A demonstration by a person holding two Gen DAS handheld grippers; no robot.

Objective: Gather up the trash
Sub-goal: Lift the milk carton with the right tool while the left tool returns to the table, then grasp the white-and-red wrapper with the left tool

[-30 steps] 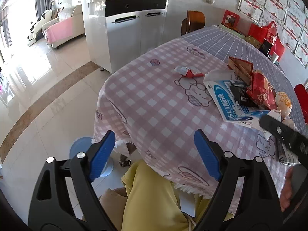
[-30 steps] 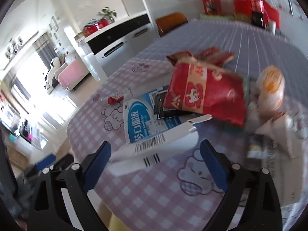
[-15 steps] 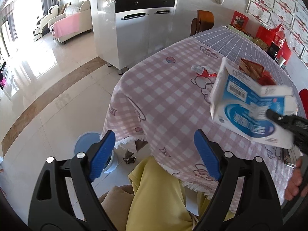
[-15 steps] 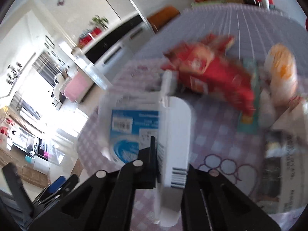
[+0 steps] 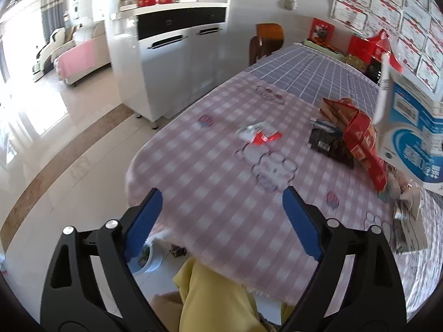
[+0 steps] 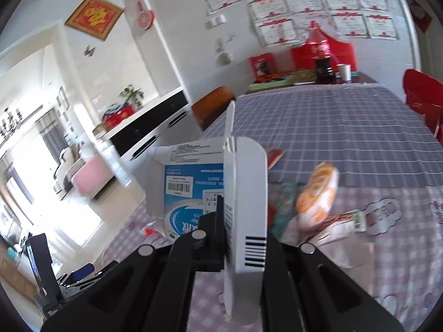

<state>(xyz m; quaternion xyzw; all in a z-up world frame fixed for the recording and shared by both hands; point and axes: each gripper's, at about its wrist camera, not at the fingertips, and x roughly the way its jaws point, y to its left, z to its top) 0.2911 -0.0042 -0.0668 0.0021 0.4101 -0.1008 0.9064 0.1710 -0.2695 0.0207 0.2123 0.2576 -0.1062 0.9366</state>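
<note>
A person sits at a table (image 5: pixel 221 193) covered in a pink checked cloth, holding a pair of tongs in each hand. On the left, the left tongs (image 5: pixel 221 218) hang released over the near table edge, their jaws having just spread a little wider, with nothing between the blue pads (image 5: pixel 301 221). On the floor below sits a round bin (image 5: pixel 148 260), partly hidden. Toward the middle of the cloth lies a small red and white wrapper (image 5: pixel 260 135); it looks light and crumpled, best pinched at a raised fold. Farther right lies a red snack bag (image 5: pixel 362 144) over a black packet (image 5: pixel 329 144); both look thin, slick and soft, so a grip on a corner or seam should hold best. On the right, the right tongs (image 6: pixel 221 238) are clenched on an empty blue and white carton (image 6: pixel 210 191), lifted above the table. The carton appears light, opened out and stiff enough to hold by one thin flap, though it may swing or bend. Beside it on the cloth rests an orange and white bag (image 6: pixel 318 193).
</note>
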